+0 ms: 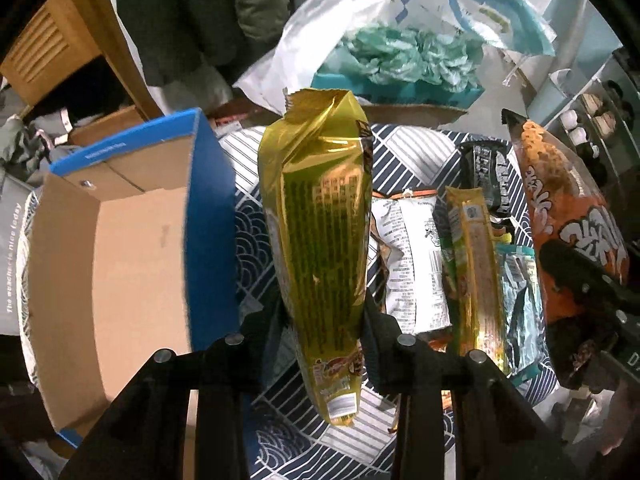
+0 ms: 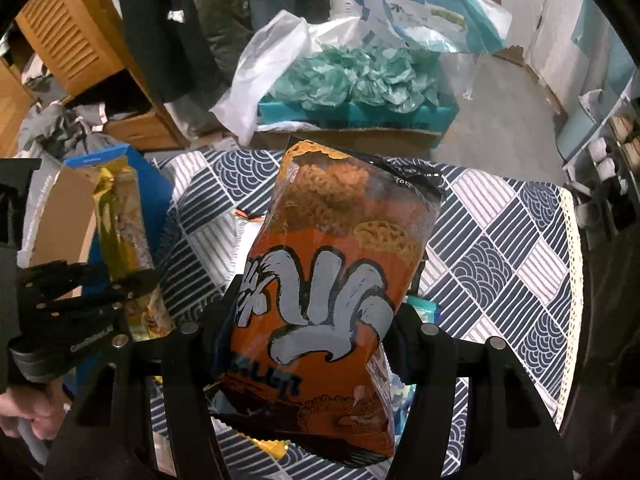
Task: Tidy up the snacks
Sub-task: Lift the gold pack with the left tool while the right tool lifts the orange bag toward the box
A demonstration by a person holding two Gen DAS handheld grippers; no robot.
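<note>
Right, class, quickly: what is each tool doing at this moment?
Left tool: shut on the gold snack bag, held up beside the cardboard box.
Right tool: shut on the orange snack bag.

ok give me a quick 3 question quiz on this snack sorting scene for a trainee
1. True or false: the left gripper is clamped on a gold snack bag.
2. Multiple choice: the right gripper holds which item? A) a white snack bag B) an orange snack bag C) a black snack bag
3. Fill in: the open cardboard box with blue outer walls sits to the ____ of the gold snack bag in the left wrist view.

Key:
1. True.
2. B, the orange snack bag.
3. Left; its floor looks bare where visible, and more snack packets lie on the patterned tablecloth.
</note>
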